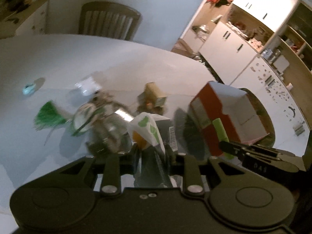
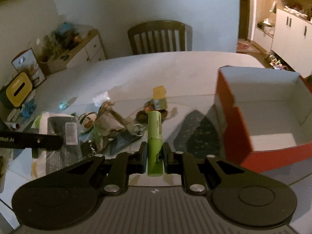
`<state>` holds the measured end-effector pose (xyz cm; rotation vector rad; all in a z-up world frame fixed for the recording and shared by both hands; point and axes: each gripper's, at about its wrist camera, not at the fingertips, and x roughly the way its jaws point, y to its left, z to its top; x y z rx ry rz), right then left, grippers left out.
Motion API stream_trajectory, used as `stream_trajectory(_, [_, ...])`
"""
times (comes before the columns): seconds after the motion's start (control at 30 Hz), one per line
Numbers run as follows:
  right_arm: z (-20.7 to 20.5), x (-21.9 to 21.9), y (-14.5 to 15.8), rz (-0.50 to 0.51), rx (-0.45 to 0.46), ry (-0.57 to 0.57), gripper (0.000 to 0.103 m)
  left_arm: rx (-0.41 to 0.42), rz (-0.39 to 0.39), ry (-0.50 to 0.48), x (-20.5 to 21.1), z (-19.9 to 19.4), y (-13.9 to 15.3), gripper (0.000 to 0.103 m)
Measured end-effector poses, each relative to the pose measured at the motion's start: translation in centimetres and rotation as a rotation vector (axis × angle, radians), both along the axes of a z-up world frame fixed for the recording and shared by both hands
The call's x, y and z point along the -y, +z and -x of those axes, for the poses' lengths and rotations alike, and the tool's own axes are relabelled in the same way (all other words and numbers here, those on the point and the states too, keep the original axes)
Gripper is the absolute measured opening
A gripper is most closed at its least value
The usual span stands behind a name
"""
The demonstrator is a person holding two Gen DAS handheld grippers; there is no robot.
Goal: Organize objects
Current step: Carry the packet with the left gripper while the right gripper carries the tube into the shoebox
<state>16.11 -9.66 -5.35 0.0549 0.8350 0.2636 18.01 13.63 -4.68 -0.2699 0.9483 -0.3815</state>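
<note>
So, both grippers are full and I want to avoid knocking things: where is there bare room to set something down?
Bare: the red box's inside floor, and the table between the chair and the clutter. Crowded: the heap left of the green tube, up to the yellow-lidded container.

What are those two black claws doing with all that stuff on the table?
A person is tidying up with a claw in each hand. The right claw is shut on a green tube. The left claw is shut on a dark packet in a white plastic bag. A red box stands open and looks empty so far. More bits, like a small yellow carton, lie on the white table.
</note>
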Motion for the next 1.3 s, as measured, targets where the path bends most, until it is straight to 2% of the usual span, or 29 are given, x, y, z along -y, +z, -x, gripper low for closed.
stream_trajectory(0.23, [0.2, 4.9, 1.4, -0.01, 0.03, -0.013, 0.016, 0.007, -0.007, -0.034, 5.5, -1.5, 1.4, 0.025])
stream_trajectory(0.57, [-2.4, 13.3, 2.1, -0.044, 0.046, -0.005, 0.016, 0.041, -0.064, -0.077, 15.4, -3.6, 3.0, 0.025])
stream_trajectory(0.83, [-5.2, 19.0, 1.3, -0.04, 0.039, -0.011, 0.016, 0.016, -0.092, -0.126, 23.0, -6.3, 2.6, 0.025])
stream_trajectory(1.07, [-7.8, 23.1, 0.1, 0.004, 0.037, -0.039, 0.016, 0.02, -0.131, -0.187, 29.6, -9.1, 2.5, 0.026])
stream_trajectory(1.3, [-10.2, 26.1, -2.1, 0.055, 0.0, -0.072, 0.016, -0.01, -0.182, -0.24, 35.3, -11.9, 0.0, 0.026])
